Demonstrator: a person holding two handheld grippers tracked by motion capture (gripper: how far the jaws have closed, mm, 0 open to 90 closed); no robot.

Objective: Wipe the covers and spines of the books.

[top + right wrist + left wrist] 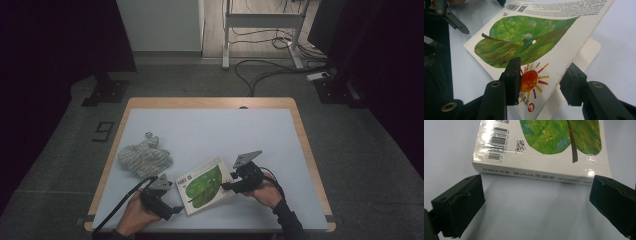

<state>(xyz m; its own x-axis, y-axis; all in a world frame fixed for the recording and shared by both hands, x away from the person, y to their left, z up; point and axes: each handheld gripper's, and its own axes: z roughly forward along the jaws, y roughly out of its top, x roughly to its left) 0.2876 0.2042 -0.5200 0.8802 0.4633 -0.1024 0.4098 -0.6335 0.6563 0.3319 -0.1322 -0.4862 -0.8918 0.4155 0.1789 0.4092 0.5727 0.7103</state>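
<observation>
A picture book point(202, 185) with a green leaf on its white cover lies near the table's front edge, between both hands. My left gripper point(175, 196) is open just off the book's spine point(534, 173), and its jaws point(536, 202) have bare table between them. My right gripper point(227, 182) is at the opposite, opening side. In the right gripper view the cover point(524, 40) is lifted off the page below. One jaw rests on its sun picture and the other sits at its raised edge. The right gripper point(541, 77) still has a wide gap between its jaws.
A crumpled grey knitted cloth point(145, 157) lies left of the book on the pale mat point(215, 125) that covers the wooden table. Behind the table, cables point(260, 75) run across the floor to a desk frame point(262, 30).
</observation>
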